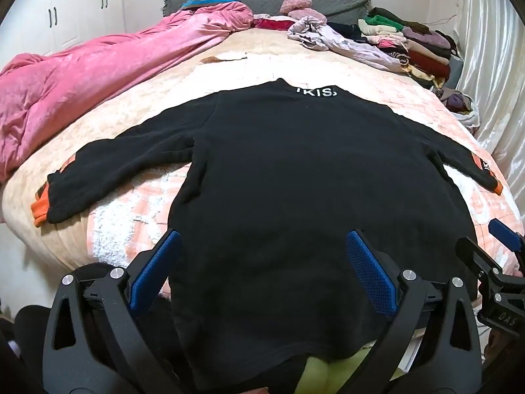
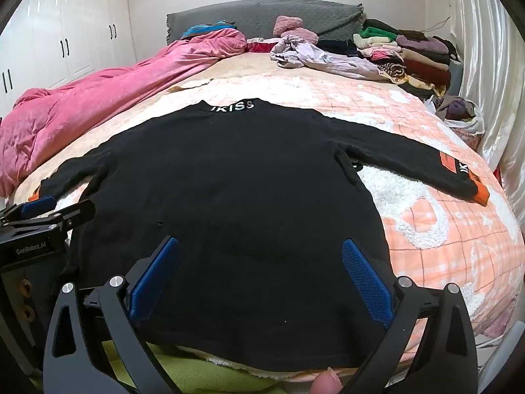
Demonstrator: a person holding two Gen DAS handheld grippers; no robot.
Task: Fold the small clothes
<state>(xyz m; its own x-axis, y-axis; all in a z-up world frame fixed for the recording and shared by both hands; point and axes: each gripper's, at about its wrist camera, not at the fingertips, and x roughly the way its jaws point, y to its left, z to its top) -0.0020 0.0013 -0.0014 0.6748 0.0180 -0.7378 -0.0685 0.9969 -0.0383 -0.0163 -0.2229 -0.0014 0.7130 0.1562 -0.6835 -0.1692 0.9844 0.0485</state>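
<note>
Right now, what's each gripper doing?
Left gripper: open, holding nothing, above the black sweater.
Right gripper: open, holding nothing, above the same sweater.

Sweater (image 1: 295,170) is black with orange cuffs (image 1: 39,211) and white lettering at the collar. Bed cover (image 2: 436,229) is peach-and-white checked, fuzzy. Hot pink duvet (image 1: 82,85) along the left edge, grey headboard (image 2: 262,16), blue gripper pads (image 1: 369,272).

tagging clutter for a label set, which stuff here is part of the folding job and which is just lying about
Part of the job:
black sweater, spread flat on the bed
left tongs, open
right tongs, open

Just lying about:
pink duvet
stacked clothes pile
crumpled lilac garment
grey headboard
white wardrobe
</note>
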